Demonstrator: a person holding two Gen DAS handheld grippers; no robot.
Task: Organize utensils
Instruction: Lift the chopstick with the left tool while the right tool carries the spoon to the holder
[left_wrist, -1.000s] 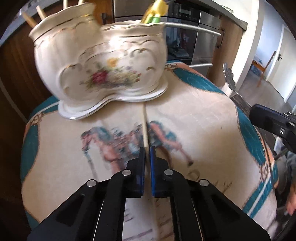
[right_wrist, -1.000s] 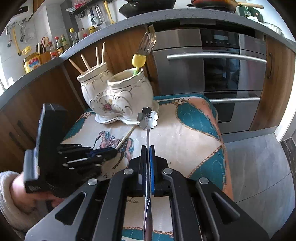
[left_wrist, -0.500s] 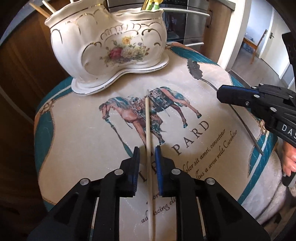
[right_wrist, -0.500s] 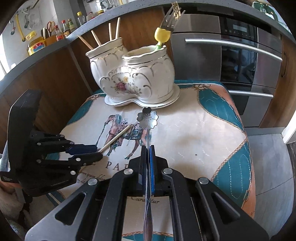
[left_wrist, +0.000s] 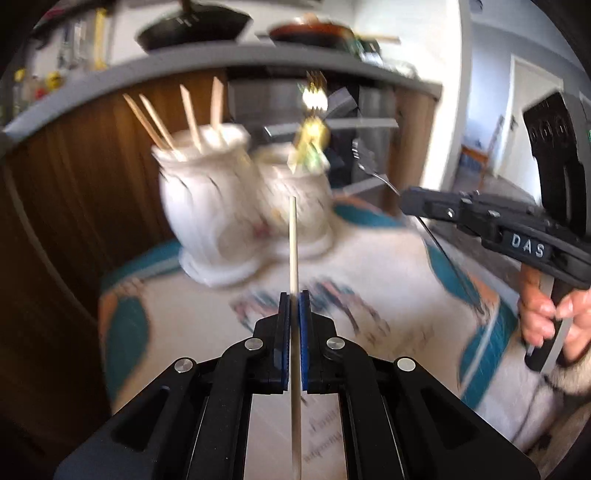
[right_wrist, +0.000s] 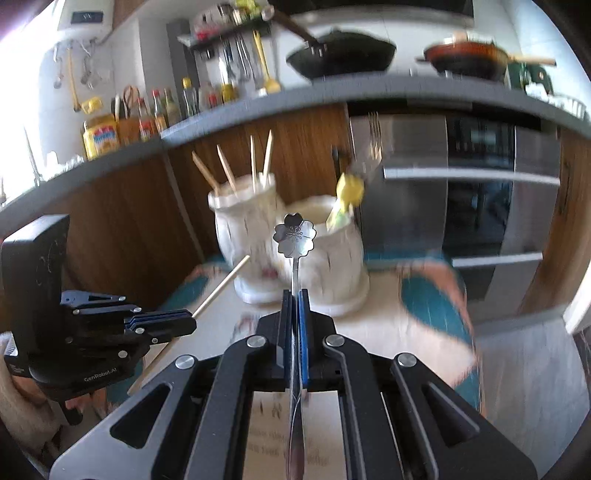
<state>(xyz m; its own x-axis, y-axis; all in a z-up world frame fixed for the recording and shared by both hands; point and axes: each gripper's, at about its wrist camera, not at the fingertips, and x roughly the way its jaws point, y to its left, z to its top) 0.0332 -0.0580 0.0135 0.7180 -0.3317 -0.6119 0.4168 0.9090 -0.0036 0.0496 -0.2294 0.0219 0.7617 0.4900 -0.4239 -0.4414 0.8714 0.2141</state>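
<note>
Wooden and pale, the chopstick had left the bench: half a second earlier it lay flat on the horse-print cloth between open blue pads, and now the left claw was clamped on it, holding it in the air with its tip at twelve o'clock toward the white holder. In the right wrist view the same stick slanted out from that claw at about nine o'clock. The right claw remained closed on the flower spoon, its bowl raised in front of the holder's right pot, where a yellow-handled fork stood. Four chopsticks leaned out of the left pot, at about eleven o'clock. With both pieces lifted and aimed, what seemed left was sorting: stick to the left pot, spoon to the right. Blur hid the pot rims.
</note>
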